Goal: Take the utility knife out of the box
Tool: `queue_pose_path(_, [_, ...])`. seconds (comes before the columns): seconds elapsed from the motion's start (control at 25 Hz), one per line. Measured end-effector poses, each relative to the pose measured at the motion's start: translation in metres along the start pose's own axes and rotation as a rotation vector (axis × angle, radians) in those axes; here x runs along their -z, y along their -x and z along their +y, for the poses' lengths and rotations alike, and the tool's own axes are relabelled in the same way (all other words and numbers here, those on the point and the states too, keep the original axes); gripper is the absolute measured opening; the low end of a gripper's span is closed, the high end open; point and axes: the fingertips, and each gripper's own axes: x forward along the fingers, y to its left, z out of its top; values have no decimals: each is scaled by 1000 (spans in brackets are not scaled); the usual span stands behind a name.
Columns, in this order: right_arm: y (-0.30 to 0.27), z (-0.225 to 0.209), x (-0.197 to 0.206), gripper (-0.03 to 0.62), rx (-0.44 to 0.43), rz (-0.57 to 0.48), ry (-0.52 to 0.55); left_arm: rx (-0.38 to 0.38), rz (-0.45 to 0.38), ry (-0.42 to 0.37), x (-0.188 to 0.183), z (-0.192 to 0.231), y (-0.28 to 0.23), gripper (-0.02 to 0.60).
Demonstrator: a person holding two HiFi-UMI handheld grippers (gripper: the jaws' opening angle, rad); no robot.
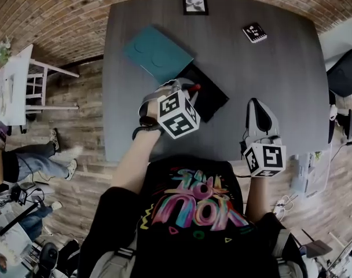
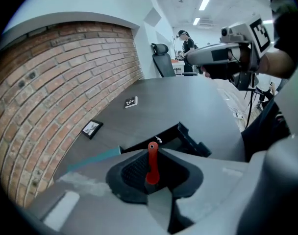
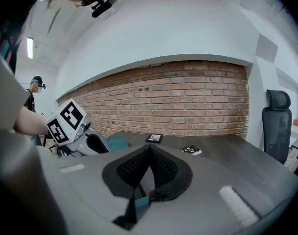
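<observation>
Over the black box [image 1: 209, 99] on the table [image 1: 274, 57], the left gripper [image 1: 183, 89] is clamping the red utility knife [image 2: 152, 161], which is sticking out past the 2 pads, clear of the box. The right gripper [image 3: 149, 153] is hanging beside the table's front edge, jaws together on nothing. The hold is looking slim: a jolt or tilt could be swinging the knife loose, dropping it back down.

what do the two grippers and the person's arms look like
Both the left gripper and right gripper have pale grey bodies, black ribbed jaw pads and a white cube with black square markers. The person wears a black short-sleeved T-shirt with a colourful print.
</observation>
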Motion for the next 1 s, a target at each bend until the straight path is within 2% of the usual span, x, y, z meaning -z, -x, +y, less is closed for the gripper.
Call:
queue_pose_path(0.28, [-16, 10, -20, -2, -51, -29, 41, -170, -93, 58, -7, 32, 57, 51])
queue_pose_path(0.48, [-27, 22, -36, -2, -91, -50, 65, -289, -190, 154, -6, 52, 102, 51])
queue_pose_path(0.84, [-34, 36, -48, -2, -127, -78, 76, -457, -450, 376, 1, 70, 170, 51])
queue_pose_path(1.0, [-33, 37, -49, -2, -126, -84, 77, -499, -588, 457, 3, 71, 190, 52])
